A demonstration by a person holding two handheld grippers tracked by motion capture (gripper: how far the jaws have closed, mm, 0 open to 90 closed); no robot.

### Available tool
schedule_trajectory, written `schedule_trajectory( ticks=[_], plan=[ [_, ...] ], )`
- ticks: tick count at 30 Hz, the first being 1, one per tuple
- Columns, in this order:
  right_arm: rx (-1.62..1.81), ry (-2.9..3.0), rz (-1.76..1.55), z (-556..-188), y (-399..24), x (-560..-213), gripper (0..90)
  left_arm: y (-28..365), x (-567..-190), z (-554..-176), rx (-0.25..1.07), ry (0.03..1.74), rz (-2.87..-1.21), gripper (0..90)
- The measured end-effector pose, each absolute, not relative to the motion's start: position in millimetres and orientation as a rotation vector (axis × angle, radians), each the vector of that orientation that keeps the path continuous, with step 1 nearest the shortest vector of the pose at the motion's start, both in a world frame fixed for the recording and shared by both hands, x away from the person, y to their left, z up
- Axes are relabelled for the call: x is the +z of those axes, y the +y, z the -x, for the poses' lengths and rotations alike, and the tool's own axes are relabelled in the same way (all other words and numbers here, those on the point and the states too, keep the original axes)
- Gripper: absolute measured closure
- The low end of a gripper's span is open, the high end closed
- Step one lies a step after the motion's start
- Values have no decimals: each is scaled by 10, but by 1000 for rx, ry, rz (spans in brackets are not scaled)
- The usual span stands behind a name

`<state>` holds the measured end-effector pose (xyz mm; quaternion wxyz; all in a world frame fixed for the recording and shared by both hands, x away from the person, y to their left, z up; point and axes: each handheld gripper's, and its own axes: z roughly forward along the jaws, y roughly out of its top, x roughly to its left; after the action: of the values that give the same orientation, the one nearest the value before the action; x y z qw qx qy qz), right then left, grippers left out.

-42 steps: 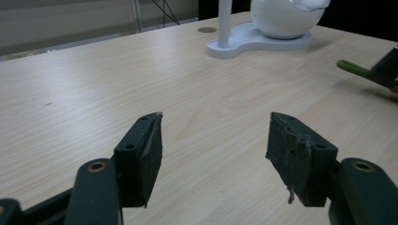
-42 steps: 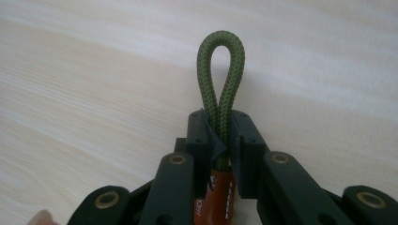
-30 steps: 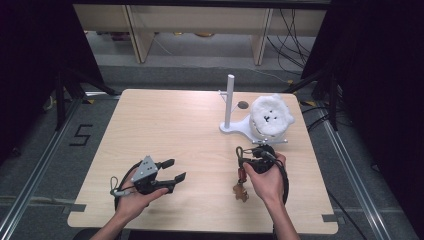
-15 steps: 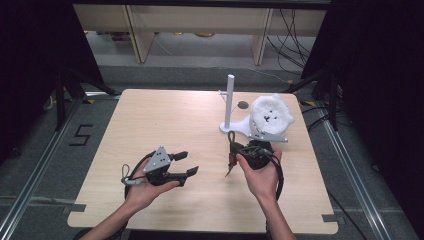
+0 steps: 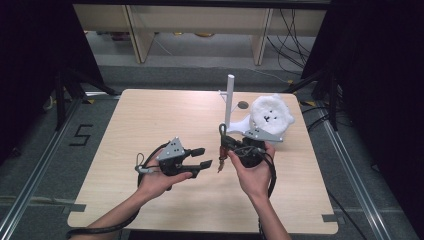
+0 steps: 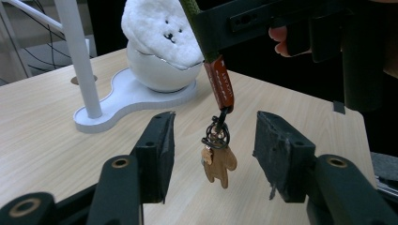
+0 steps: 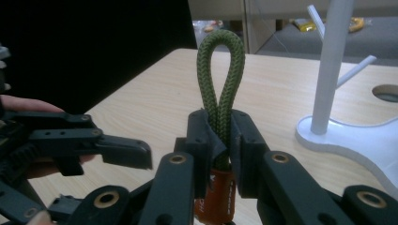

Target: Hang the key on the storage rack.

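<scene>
- Keychain (image 6: 219, 140) hangs off the bench (image 5: 165, 115), clamped at its green cord loop (image 7: 220, 84) by the right gripper (image 5: 226, 146); those fingers are pinched tight on the cord just above the orange tag (image 6: 220, 84).
- Wooden bear charm (image 6: 218, 164) dangles from the ring under the tag, clear of the bench surface.
- Left gripper (image 5: 202, 157) sits at 9 o'clock of the right one, level, pointing toward it. Its fingers (image 6: 157, 150) have just been closing and now stand about half open, one each side of the charm, not touching it.
- White stand (image 5: 230, 100) with a thin post is at 12 o'clock of the right gripper, near it.
- White fluffy toy (image 5: 270, 116) with a small face sits on the stand's bowl at 1 o'clock.
- Both hands hold the grippers above the near half of the bench.
</scene>
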<state>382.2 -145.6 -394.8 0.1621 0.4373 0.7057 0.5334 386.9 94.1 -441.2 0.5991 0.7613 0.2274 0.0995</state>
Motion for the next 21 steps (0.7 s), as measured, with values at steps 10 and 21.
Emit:
schedule_trajectory(
  ticks=[10,21],
  plan=[
    [1573,2007,-1204,-3815,-1386,-3931,799,803,-4375,-3960,182,538,-1772,519],
    [1595,2002,-1197,-3794,-1358,-3910,799,768,-4406,-4072,98,583,-1735,625]
  ],
)
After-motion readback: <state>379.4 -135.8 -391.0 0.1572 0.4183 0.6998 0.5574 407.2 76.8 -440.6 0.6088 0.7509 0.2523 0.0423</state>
